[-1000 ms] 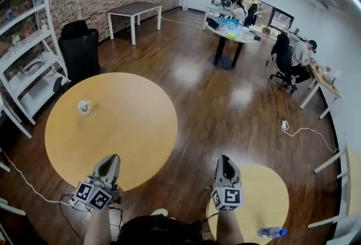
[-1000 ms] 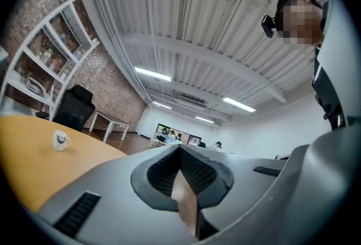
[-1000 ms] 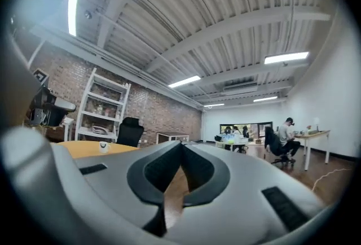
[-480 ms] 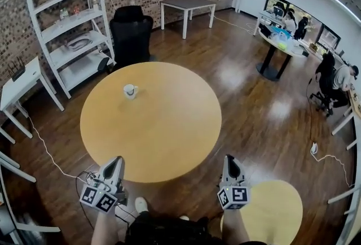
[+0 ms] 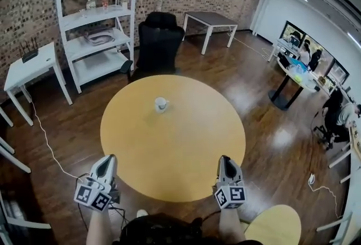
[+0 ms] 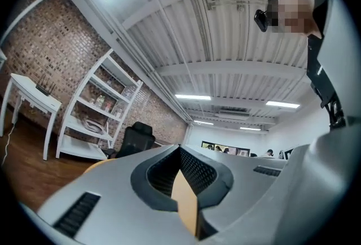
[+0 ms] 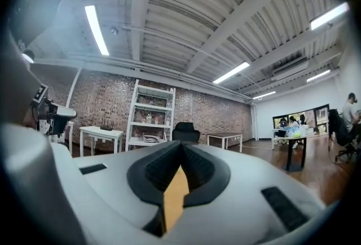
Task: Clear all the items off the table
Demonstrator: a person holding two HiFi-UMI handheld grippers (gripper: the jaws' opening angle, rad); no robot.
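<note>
A white mug (image 5: 161, 104) stands alone on the round yellow table (image 5: 186, 148), toward its far side. My left gripper (image 5: 108, 160) hovers at the table's near left edge, shut with nothing in it. My right gripper (image 5: 225, 161) sits over the near right edge, also shut and empty. Both point toward the table, well short of the mug. In the left gripper view the jaws (image 6: 181, 151) meet with no gap; the right gripper view shows the same (image 7: 181, 148). The mug shows in neither gripper view.
A black office chair (image 5: 159, 40) stands just behind the table. White shelving (image 5: 93, 23) and a small white desk (image 5: 28, 69) line the brick wall at left. A second yellow table (image 5: 279, 227) is at lower right. People sit at desks far right.
The head view has swung left, bringing the round table and mug from the left toward the middle. Both grippers now sit at the table's near edge, still shut.
</note>
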